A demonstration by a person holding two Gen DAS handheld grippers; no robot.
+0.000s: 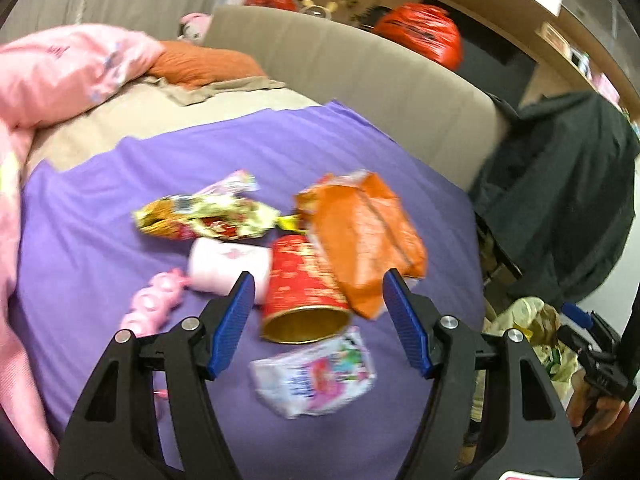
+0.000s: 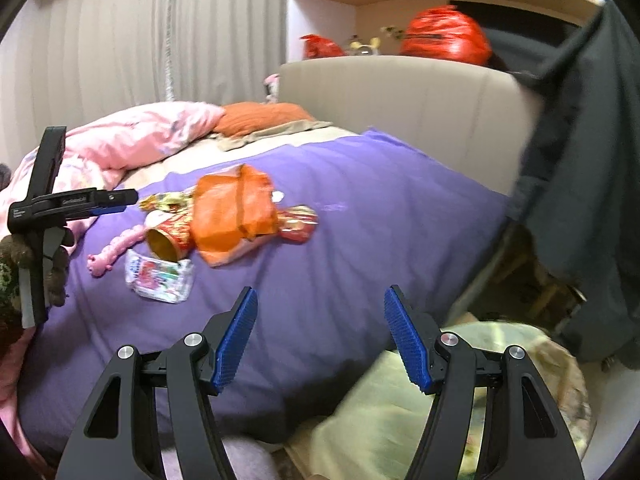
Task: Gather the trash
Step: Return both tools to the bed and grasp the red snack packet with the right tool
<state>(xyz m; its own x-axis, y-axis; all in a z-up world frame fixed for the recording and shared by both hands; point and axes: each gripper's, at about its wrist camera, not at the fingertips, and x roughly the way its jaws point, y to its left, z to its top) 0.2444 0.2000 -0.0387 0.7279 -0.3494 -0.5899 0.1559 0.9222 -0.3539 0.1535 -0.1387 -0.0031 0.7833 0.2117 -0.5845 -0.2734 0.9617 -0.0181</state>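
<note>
Left wrist view, red cup (image 1: 306,288) under orange bag (image 1: 368,236), pink toy (image 1: 154,306) beside, both grippers' jaws wide, empty.

Both wrist cams angled down; share purple blanket (image 1: 280,152) (image 2: 380,200).

Left gripper (image 1: 319,285) gaping above red cup (image 1: 305,288).

A crumpled orange foil snack bag (image 1: 362,236) lies on the purple sheet, its lower edge overlapping a red paper cup (image 1: 306,286) tipped on its side, gold-lined mouth toward the camera. Just before the cup's mouth lies a flattened white plastic wrapper with pink and green print (image 1: 314,372). Behind the cup lies a crinkled yellow-and-red printed wrapper (image 1: 206,218), with a pale pink cup (image 1: 228,266) on its side beside the red one
</note>
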